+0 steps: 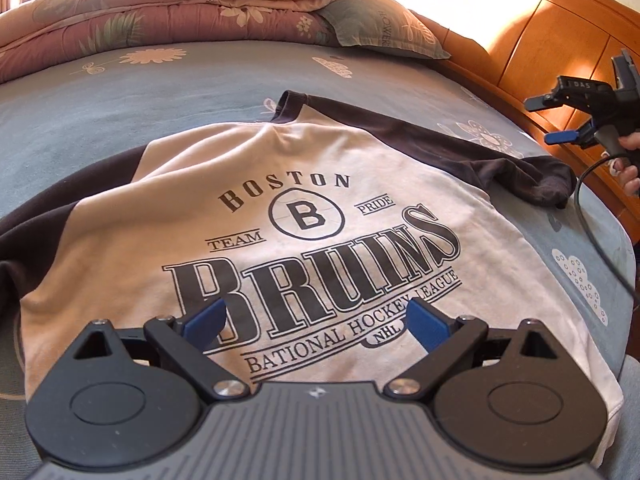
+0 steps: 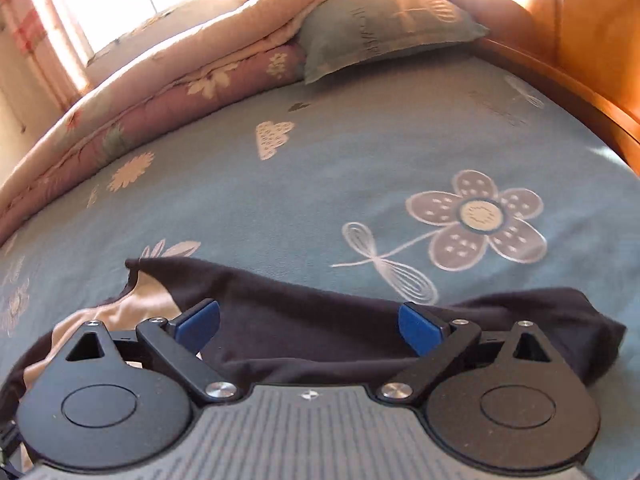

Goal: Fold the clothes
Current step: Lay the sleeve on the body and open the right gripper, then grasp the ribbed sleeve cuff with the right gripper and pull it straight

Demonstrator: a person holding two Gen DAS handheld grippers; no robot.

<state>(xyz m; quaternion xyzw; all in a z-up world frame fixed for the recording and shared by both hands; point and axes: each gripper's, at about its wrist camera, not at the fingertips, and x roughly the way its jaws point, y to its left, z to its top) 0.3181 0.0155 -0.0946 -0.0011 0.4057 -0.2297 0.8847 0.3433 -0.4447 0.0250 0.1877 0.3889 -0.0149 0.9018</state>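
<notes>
Left gripper [image 1: 316, 320], nearest the left wrist camera, hovers with jaws wide and empty over the lower print of the Bruins T-shirt [image 1: 280, 208]. That shirt lies print-up and spread flat on the bed [image 1: 120, 92], collar toward the folded quilt [image 1: 160, 12]; its dark right sleeve [image 1: 520, 176] is bunched near the bed's edge. Further right, the right gripper [image 1: 560, 120] is held in a hand [image 1: 630, 160] above that sleeve.

From the right wrist camera, the right gripper's [image 2: 308, 324] jaws stand wide, holding nothing, directly over the dark sleeve [image 2: 320, 320]. The pillow [image 2: 384, 24] lies well beyond.

Judgement: a sleeve fold looks likely. Pinch the cuff only, top layer alone, smooth the bunching, then carry it inward across the print while the other gripper pins the body.
</notes>
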